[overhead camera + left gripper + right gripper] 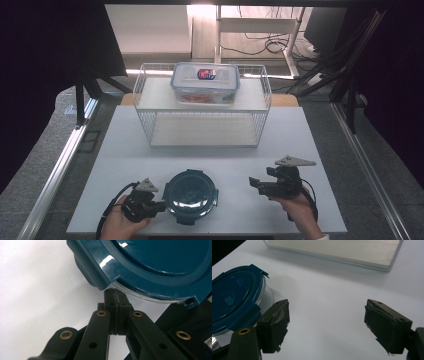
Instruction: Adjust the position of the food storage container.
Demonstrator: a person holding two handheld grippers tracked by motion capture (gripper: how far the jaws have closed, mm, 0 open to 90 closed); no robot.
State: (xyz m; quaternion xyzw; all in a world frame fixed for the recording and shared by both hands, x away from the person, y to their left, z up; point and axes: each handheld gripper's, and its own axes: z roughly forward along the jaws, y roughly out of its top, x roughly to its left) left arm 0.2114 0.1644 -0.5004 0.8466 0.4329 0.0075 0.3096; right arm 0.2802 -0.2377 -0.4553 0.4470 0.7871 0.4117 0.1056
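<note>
Clearly, the round clear container with a glossy teal clip-on lid (190, 195) sits at the table's six o'clock, between the grippers. The left gripper (159, 204), jaws pressed together on nothing, touches its nine o'clock edge; the right gripper (256, 184) gapes empty at three o'clock. It looks rigid, slick, perhaps breakable: grip a lid tab.

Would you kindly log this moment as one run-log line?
left tongs: shut, beside round teal-lidded container | right tongs: open, empty | rectangular container: on wire rack

The round container (160, 267) runs off the left gripper view's top and right edges.
</note>
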